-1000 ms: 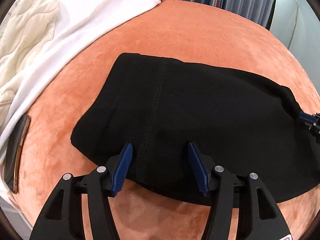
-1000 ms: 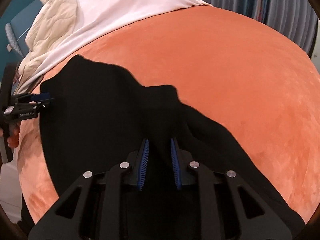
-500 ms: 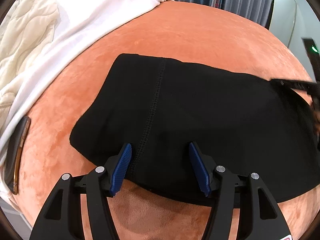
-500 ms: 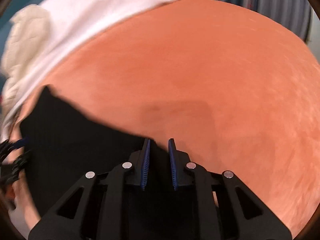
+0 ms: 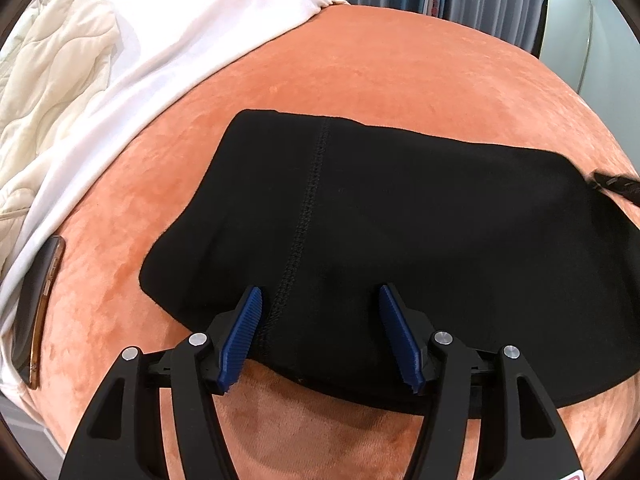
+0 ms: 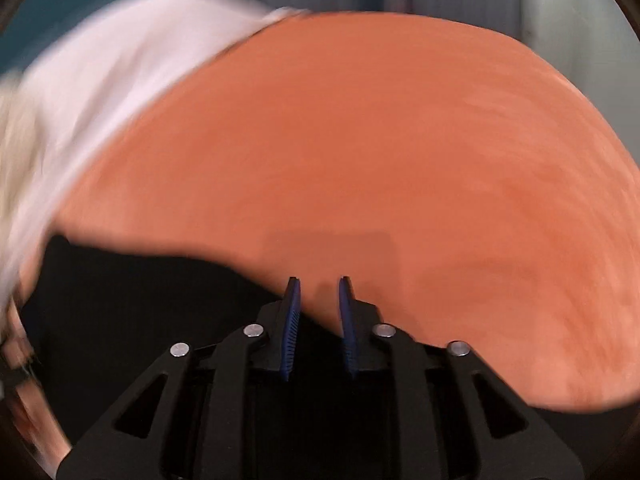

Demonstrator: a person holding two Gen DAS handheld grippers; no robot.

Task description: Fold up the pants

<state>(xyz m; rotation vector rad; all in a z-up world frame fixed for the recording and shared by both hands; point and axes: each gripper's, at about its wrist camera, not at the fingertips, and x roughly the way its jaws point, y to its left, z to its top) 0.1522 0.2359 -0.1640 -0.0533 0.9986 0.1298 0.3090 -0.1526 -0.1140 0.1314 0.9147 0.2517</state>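
Our left claw (image 5: pixel 320 332) is spread wide, pads straddling the near hem of the black pants (image 5: pixel 400 232) right beside the stitched seam (image 5: pixel 308 216), with cloth between the pads but nothing pinched yet. Our right claw (image 6: pixel 319 312) is narrow, a small gap showing between its blue pads (image 6: pixel 292 312); that view is smeared with motion, so we cannot tell whether any cloth sits inside, though bare orange shows between the tips. Moving outward, the pants lie flat and already doubled into a broad dark slab on the orange blanket (image 5: pixel 400 72) covering the bed, their right end reaching toward the tip of the other tool at the edge of the left view. Further out we have a white sheet (image 5: pixel 192 32), a cream quilt (image 5: pixel 52 92) and a phone (image 5: pixel 38 304) lying at the blanket's left edge. We judge the fold is partway done, with another fold likely due. To do it well, we should close the left pads on all layers at the hem, take a matching hold on the right, lift both evenly, and lay the edges square so the seam stays straight and no layer slips out.
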